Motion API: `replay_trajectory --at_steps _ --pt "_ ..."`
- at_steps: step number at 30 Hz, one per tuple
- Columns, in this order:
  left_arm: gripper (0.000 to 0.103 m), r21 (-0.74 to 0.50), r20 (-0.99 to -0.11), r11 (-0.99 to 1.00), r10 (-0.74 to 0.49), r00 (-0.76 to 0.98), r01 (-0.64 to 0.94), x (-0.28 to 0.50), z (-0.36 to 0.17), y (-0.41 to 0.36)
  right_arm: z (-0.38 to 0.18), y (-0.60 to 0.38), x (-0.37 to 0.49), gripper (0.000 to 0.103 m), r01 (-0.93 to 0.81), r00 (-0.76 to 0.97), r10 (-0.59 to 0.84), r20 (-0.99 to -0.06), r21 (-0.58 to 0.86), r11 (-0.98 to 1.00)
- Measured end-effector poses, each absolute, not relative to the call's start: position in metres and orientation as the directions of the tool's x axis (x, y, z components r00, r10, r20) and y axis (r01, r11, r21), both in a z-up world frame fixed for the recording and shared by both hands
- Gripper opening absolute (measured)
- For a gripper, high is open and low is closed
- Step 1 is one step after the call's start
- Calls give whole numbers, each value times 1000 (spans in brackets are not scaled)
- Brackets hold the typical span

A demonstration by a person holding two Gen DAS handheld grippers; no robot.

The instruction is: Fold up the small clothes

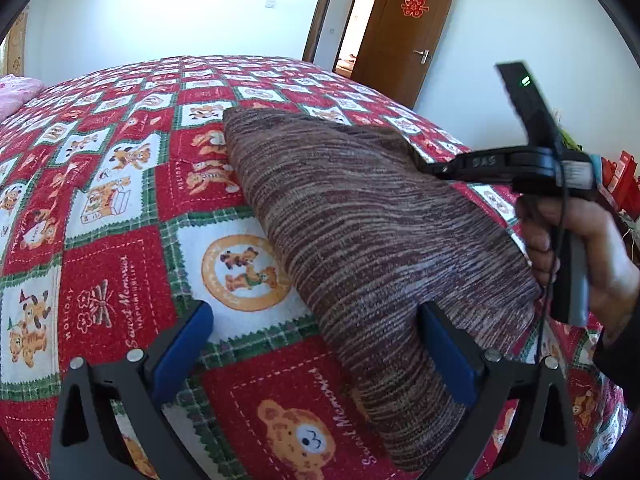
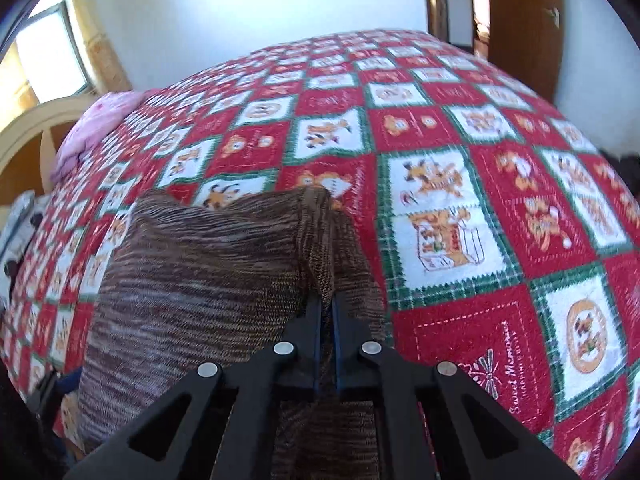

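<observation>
While my right tongs [image 2: 327, 312] pinch the brown striped knit garment's [image 1: 360, 216] bunched edge at lower centre and my left tongs [image 1: 316, 344] hang spread, that thin bite could slip loose.

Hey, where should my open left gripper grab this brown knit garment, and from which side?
Probably the near lower edge of the brown knit garment, coming in low from its bedspread side. The edge lies flat and free between the open left gripper fingers, while the right gripper already pinches the far side.
</observation>
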State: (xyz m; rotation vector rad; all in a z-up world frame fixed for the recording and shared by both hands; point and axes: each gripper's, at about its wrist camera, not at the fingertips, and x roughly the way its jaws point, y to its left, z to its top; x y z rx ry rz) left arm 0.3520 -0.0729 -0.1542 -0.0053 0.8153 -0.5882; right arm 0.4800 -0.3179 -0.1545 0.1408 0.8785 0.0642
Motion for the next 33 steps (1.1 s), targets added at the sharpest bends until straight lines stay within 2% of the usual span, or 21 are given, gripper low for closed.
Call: replay_trajectory --at_steps 2,4,6,8,12,18,24,29,33 --pt "103 -223 -685 842 -494 536 492 352 -154 -73 -142 -312 468 19 -19 666 127 -735 153 988" --pt "103 -222 -685 842 -493 536 492 352 -155 -74 -128 -302 451 19 -87 686 203 -699 198 976" --pt "103 -219 -687 843 -491 536 492 352 -155 -74 -125 -285 436 24 -184 668 286 -687 220 958" --pt "103 -214 -689 844 -487 537 492 351 -154 -74 -132 -271 428 38 -245 630 312 -711 199 949" --pt "103 -203 -693 847 -478 540 491 350 -154 -76 -161 -274 424 39 -211 572 226 -788 124 969" --pt "103 -181 -702 852 -462 542 492 350 -155 -79 -171 -304 409 37 -205 578 295 -761 214 955" --pt "103 -159 -710 857 -444 546 489 350 -156 -81 -175 -296 398 37 -226 625 247 -740 131 965" --pt "103 -143 -738 863 -419 530 485 352 -151 -88 -178 -300 392 37 -221 649 249 -719 135 966" --pt "103 -191 -725 860 -448 523 473 362 -138 -94 -179 -302 386 39 -272 673 273 -687 114 956"
